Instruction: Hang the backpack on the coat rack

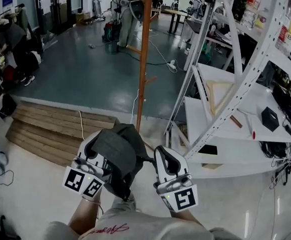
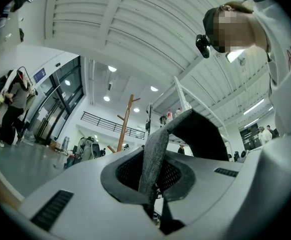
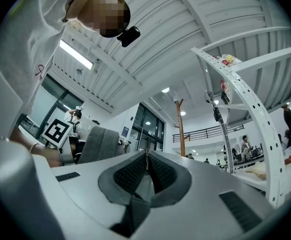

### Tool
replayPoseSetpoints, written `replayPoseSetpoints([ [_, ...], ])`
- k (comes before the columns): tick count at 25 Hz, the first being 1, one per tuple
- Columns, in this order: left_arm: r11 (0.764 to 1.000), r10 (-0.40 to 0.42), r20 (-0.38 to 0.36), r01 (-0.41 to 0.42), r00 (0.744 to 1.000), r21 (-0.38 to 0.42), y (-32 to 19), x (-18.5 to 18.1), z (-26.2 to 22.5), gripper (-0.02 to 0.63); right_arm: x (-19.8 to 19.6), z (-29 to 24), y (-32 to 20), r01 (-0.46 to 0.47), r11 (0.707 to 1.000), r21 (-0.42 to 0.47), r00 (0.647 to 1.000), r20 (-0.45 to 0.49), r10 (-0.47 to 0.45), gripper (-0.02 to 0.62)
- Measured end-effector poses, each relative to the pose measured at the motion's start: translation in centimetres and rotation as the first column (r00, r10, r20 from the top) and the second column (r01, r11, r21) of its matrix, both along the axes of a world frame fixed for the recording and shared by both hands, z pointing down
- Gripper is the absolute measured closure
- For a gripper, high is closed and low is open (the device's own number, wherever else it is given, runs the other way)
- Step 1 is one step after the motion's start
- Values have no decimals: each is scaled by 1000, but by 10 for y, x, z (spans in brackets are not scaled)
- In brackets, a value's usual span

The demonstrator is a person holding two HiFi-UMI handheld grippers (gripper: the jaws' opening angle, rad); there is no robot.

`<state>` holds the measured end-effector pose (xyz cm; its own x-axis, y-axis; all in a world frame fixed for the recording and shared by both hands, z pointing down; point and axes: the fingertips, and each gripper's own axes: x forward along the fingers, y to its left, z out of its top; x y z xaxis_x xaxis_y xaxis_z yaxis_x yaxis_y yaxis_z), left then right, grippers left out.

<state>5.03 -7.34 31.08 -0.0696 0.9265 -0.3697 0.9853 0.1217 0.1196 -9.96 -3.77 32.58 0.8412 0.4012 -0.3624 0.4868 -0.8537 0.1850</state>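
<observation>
A dark grey backpack [image 1: 116, 154] hangs bunched between my two grippers, low in the head view. My left gripper [image 1: 101, 143] is shut on its grey strap [image 2: 153, 146], which loops up and over the jaws [image 2: 155, 184]. My right gripper [image 1: 163, 153] sits just right of the backpack; its pads [image 3: 146, 159] are shut together with nothing showing between them. A thin dark strap runs from the bag toward it. The backpack's grey cloth [image 3: 98, 144] shows left of it. The brown wooden coat rack [image 1: 144, 59] stands ahead, also in both gripper views [image 2: 125, 121] [image 3: 180, 126].
A white perforated shelf frame [image 1: 245, 79] leans close on the right, with a black box [image 1: 269, 118] on its shelf. Wooden steps [image 1: 50, 129] lie ahead on the left. Cables trail on the grey floor [image 1: 85, 69] by the rack's foot. People and desks stand far back.
</observation>
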Motion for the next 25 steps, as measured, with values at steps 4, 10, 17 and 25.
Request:
replayPoseSetpoints([
  [4, 1000, -8, -33, 8, 999, -10, 30, 13, -5, 572, 17, 2, 19, 13, 1000, 5, 1000, 3, -13, 572],
  [10, 1000, -13, -55, 12, 998, -15, 87, 46, -10, 572, 51, -1, 70, 10, 1000, -9, 1000, 12, -10, 572],
  [17, 999, 17, -58, -18, 998, -29, 149, 93, -15, 572, 112, -5, 137, 20, 999, -39, 1000, 2, -20, 572],
  [25, 998, 62, -31, -63, 998, -27, 222, 134, -15, 572, 163, -14, 211, -5, 1000, -30, 1000, -30, 4, 571],
])
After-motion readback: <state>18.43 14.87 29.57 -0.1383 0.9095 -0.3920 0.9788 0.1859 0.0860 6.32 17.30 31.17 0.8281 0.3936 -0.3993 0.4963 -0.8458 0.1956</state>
